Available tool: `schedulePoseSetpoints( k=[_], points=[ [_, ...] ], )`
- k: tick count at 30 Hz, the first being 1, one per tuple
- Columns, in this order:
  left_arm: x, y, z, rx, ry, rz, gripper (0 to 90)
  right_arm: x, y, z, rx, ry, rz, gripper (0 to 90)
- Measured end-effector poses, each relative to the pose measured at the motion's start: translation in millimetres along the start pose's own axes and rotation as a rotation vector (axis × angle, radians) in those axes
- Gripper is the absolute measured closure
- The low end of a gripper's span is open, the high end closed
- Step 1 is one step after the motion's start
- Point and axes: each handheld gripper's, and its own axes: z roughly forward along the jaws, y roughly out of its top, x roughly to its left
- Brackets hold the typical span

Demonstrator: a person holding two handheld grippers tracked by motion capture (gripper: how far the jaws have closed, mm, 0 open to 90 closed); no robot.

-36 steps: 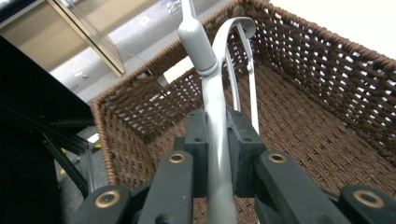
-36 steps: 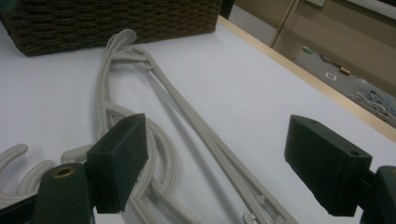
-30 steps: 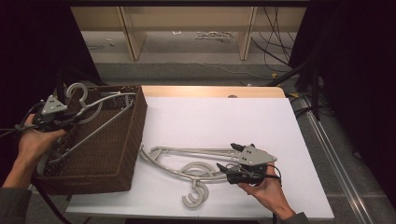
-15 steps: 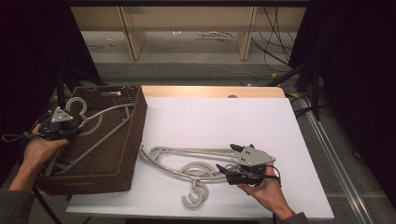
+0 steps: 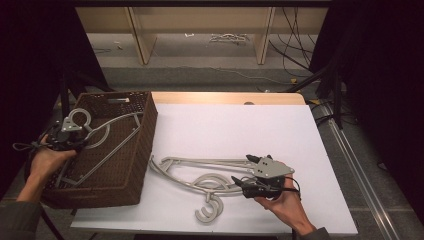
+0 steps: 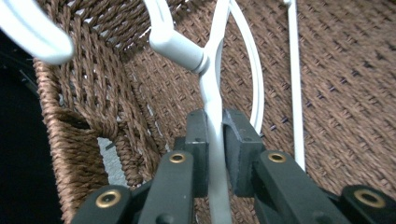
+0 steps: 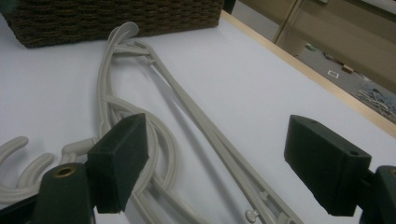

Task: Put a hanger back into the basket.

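Hangers going into the wicker basket [image 5: 142, 145]. One white hanger [image 5: 107, 125] is already inside it, lying slanted across the basket floor with its hook up near the far-left corner. The left gripper [image 5: 67, 136] is clamped on that hanger: in the left gripper view the fingers [image 6: 198, 140] are pinched narrow on the thin white stem just below the hook joint, with basket weave right behind. Not released yet, so this placement looks nearly done but not finished.

Left to do: a small pile of grey hangers [image 5: 200, 172] lies on the white worktop [image 5: 240, 125], just right of the basket, apparently two or three tangled, hooks toward the near edge. The right gripper [image 5: 247, 172] hovers over the right end of that pile, fingers [image 7: 119, 158] spread wide and holding nothing. In the right gripper view a long straight hanger bar [image 7: 219, 144] runs between the two fingers, the curved arms closer to the left one; whether the fingers touch it is unclear. Judged roughly a third done.
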Motion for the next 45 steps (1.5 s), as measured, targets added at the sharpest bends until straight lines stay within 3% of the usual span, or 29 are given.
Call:
schedulePoseSetpoints(
  k=[3,5,7,9,12,14,17,18,21,23,25,29,31,32,33,38,45],
  points=[
    [1.1,-0.1,0.6,-0.003,0.007,-0.037,75.6,0.1,-0.4,0.4,0.005,0.001,-0.001,22.7],
    [1.1,-0.1,-0.7,-0.001,0.038,-0.049,67.7,0.4,-0.4,0.6,0.005,0.003,-0.003,22.7],
    [-0.3,0.9,-5.3,-0.002,0.089,-0.064,54.3,0.8,-0.6,0.4,0.006,0.003,-0.007,22.7],
    [-0.3,1.4,-13.1,-0.045,0.113,-0.101,43.7,0.0,-0.7,0.5,0.004,0.001,-0.001,22.6],
    [-1.2,4.5,-29.0,-0.104,0.122,-0.149,38.3,0.1,-1.1,0.7,0.005,0.001,-0.002,22.6],
    [-3.4,7.9,-42.8,-0.172,0.102,-0.183,31.7,0.0,-0.9,0.2,0.009,0.005,-0.003,22.6],
    [-12.8,10.2,-68.0,-0.296,0.057,-0.246,28.6,1.0,-1.2,0.3,0.002,0.0,-0.001,22.6],
    [-18.5,10.6,-74.9,-0.333,0.036,-0.262,26.7,0.8,-1.2,0.1,-0.003,0.0,-0.001,22.6],
    [-41.7,11.8,-92.2,-0.449,-0.028,-0.258,22.8,0.7,-1.4,-0.6,-0.006,0.0,0.008,22.5],
    [-61.1,11.9,-100.2,-0.524,-0.039,-0.276,22.8,1.1,-1.2,-1.6,-0.003,0.003,0.01,22.6],
    [-79.1,13.2,-102.2,-0.548,-0.09,-0.268,19.7,1.8,-0.8,-2.1,-0.018,0.001,0.013,22.5],
    [-108.7,18.0,-104.8,-0.577,-0.151,-0.237,21.8,1.5,-1.1,-4.2,-0.022,-0.002,0.022,21.9],
    [-122.3,21.5,-105.3,-0.588,-0.205,-0.232,21.8,1.6,-1.5,-4.6,-0.022,0.0,0.025,21.7],
    [-135.9,25.4,-106.2,-0.603,-0.228,-0.215,21.7,2.0,-1.6,-4.4,-0.026,-0.001,0.027,21.7],
    [-135.9,25.4,-106.2,-0.603,-0.228,-0.215,21.4,2.1,-1.7,-4.6,-0.028,-0.001,0.028,21.7],
    [-162.9,32.2,-103.2,-0.629,-0.242,-0.146,21.2,3.0,-1.6,-5.5,-0.036,0.004,0.032,21.5],
    [-189.3,31.0,-94.1,-0.668,-0.297,-0.108,21.2,4.6,-2.2,-8.0,-0.048,0.009,0.04,21.4]
  ],
)
